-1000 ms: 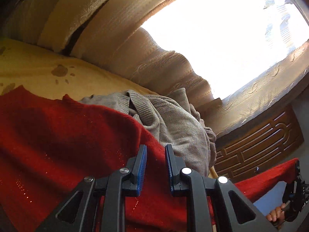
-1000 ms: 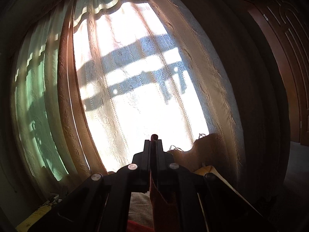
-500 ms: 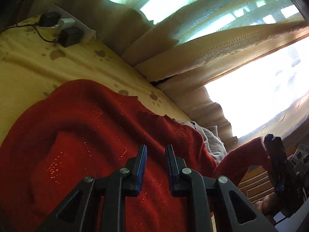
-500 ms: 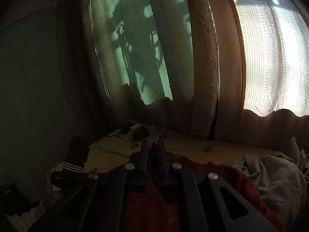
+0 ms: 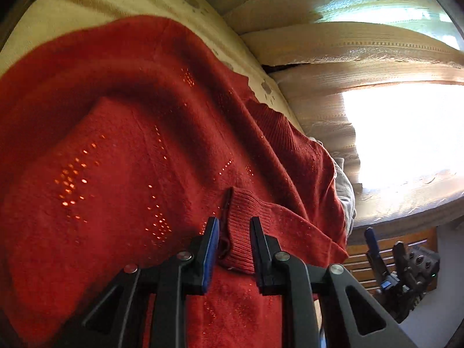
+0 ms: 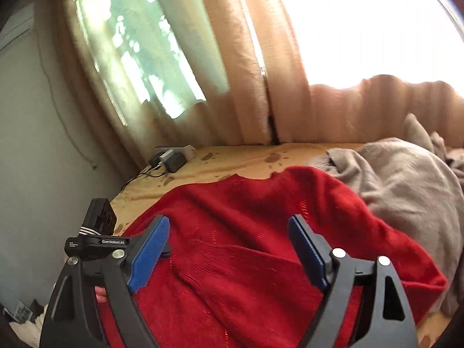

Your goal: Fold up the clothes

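Observation:
A red knit sweater [image 5: 139, 156] lies spread on a yellow bed cover [image 5: 72, 5], with one sleeve folded across its body. My left gripper [image 5: 232, 226] hovers low over it, its jaws slightly apart, with the ribbed red cuff [image 5: 243, 211] lying between them. My right gripper [image 6: 229, 232] is wide open and empty above the same sweater [image 6: 246, 232]. The right gripper also shows at the left wrist view's lower right [image 5: 385, 246]. The left gripper's body shows at the left in the right wrist view [image 6: 98, 240].
A grey sweater [image 6: 406, 179] lies crumpled on the bed beside the red one, toward the curtain. Beige curtains [image 6: 232, 72] hang along the far edge of the bed. A power strip with chargers [image 6: 171, 159] sits at the bed's far corner by the grey wall.
My right gripper carried the red sleeve across over the sweater, then opened and let it go. My left gripper stayed slightly apart; the cuff now lies between its fingers.

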Action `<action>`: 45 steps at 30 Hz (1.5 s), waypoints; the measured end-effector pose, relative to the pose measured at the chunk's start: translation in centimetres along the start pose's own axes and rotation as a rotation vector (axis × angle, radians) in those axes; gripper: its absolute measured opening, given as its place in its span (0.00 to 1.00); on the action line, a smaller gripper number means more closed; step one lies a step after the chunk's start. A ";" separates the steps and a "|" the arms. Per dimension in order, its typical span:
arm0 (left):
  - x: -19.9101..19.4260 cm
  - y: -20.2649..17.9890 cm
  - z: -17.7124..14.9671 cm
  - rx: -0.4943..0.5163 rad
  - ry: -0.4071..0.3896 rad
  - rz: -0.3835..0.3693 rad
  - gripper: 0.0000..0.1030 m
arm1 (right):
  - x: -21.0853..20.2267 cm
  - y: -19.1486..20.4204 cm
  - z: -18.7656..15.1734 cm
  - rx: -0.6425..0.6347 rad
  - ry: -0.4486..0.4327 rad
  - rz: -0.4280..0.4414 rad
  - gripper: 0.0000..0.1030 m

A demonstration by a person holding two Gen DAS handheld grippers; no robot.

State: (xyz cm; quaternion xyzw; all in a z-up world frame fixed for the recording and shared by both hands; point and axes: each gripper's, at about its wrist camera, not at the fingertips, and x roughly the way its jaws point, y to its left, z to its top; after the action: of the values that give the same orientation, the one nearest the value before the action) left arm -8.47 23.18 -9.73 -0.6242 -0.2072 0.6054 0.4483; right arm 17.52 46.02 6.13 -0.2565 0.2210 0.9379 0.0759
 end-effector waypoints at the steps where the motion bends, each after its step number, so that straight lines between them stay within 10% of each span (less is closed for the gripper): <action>1: 0.3 -0.2 -0.2 -0.017 0.025 -0.020 0.43 | -0.4 -0.9 -0.4 0.023 -0.004 -0.011 0.84; 6: 0.9 -1.7 -1.4 -0.042 0.102 -0.009 0.59 | -1.5 -2.2 -3.1 0.017 0.013 -0.035 0.84; 17: 3.2 -1.3 -3.4 -0.194 0.169 -0.057 0.59 | -0.8 -0.5 -5.1 -0.087 0.037 0.018 0.84; 29: 5.1 -3.0 -3.1 -0.228 0.015 -0.098 0.58 | -2.7 -3.5 -5.9 0.040 -0.035 -0.001 0.84; 34: 5.8 -2.6 -3.2 -0.210 -0.004 -0.104 0.16 | -3.4 -4.6 -6.1 0.061 -0.062 -0.022 0.84; 45: -3.5 -0.5 -2.8 -0.143 -0.263 -0.092 0.09 | -7.1 -7.4 -6.0 0.124 -0.187 -0.133 0.84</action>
State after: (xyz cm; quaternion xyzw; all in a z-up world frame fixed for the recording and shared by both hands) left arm -6.29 19.77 -7.69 -0.5596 -0.3353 0.6444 0.3990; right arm 28.19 49.71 2.37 -0.1769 0.2532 0.9350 0.1741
